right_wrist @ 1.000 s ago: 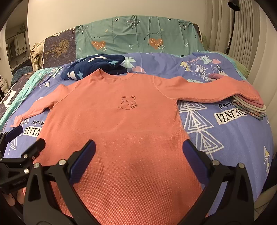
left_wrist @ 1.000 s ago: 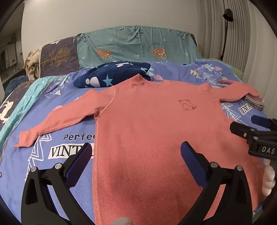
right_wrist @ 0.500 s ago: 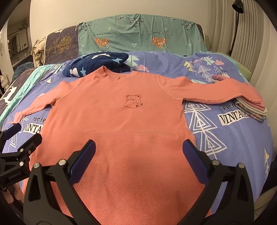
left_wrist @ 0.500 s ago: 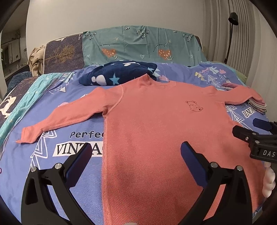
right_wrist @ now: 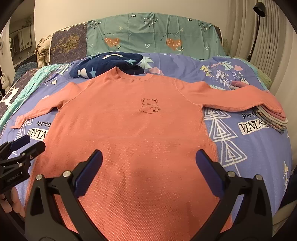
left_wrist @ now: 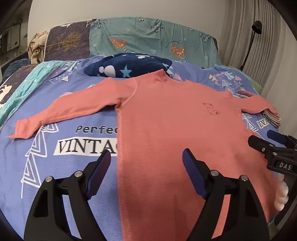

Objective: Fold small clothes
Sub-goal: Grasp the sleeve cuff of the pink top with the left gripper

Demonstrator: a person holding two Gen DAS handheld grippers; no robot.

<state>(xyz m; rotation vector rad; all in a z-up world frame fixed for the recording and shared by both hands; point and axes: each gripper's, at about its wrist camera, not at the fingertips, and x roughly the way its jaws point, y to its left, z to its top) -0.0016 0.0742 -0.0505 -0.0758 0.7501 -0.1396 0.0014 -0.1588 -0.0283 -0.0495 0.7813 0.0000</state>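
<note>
A salmon long-sleeved shirt [left_wrist: 167,139] with a small bear drawing [right_wrist: 149,105] lies flat, front up, sleeves spread, on the blue printed bedspread [left_wrist: 55,148]. My left gripper [left_wrist: 146,157] hovers over the shirt's left side edge near the hem. Its jaws are closing, with that edge lying below the gap and the pads not touching the cloth. In the right wrist view the left gripper [right_wrist: 31,142] shows at the far left. My right gripper [right_wrist: 149,155] stands open above the lower middle of the shirt [right_wrist: 139,139], holding nothing; it also appears as the right gripper [left_wrist: 263,137] at the right edge.
A navy star-print blanket [left_wrist: 130,68] lies bunched behind the collar. A stack of folded clothes [right_wrist: 272,118] sits under the right cuff. Teal and dark pillows [right_wrist: 148,33] stand at the head, and a black lamp [right_wrist: 258,11] by the curtain. A person's fingers [left_wrist: 282,192] hold the right tool.
My left gripper has shifted left, so the shirt's left edge now lies between its fingers, and its jaws have narrowed. The right gripper has stayed nearly in place, still open.
</note>
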